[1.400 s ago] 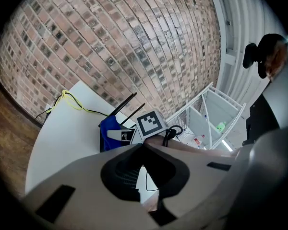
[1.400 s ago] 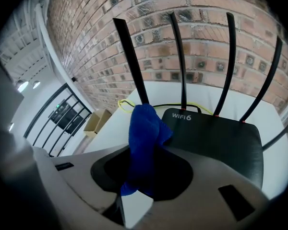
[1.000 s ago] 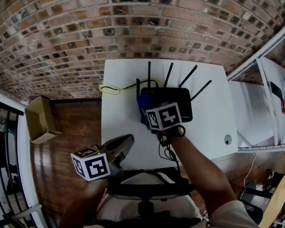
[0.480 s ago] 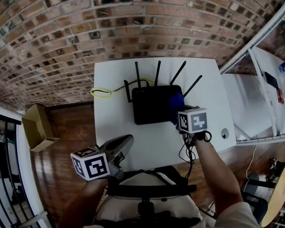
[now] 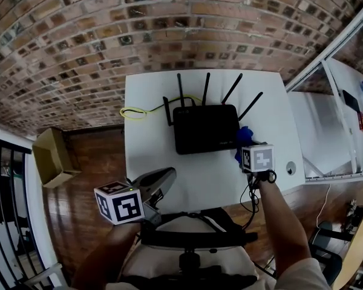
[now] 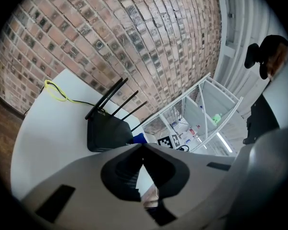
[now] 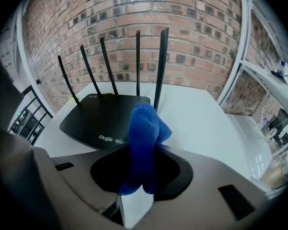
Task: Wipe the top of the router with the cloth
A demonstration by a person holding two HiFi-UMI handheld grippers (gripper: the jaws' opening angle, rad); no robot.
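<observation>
A black router point(image 5: 206, 128) with several upright antennas lies flat on the white table point(image 5: 157, 162), also seen in the right gripper view as the router point(image 7: 103, 116) and in the left gripper view as the router point(image 6: 108, 133). My right gripper point(image 5: 245, 148) is shut on a folded blue cloth point(image 7: 144, 138), which sticks up between the jaws. The cloth point(image 5: 244, 136) sits just off the router's right edge, above the table. My left gripper point(image 5: 163, 179) hangs at the table's near left edge, jaws closed with nothing in them.
A yellow cable point(image 5: 136, 112) loops on the table behind the router. A brick wall point(image 5: 169, 29) backs the table. A cardboard box point(image 5: 51, 156) stands on the wooden floor at left. White shelving point(image 5: 345, 125) stands at right. A round hole point(image 5: 291, 168) is in the table's right corner.
My right gripper has carried the blue cloth from the router's left front across its top and off its right edge. The left gripper has barely moved.
</observation>
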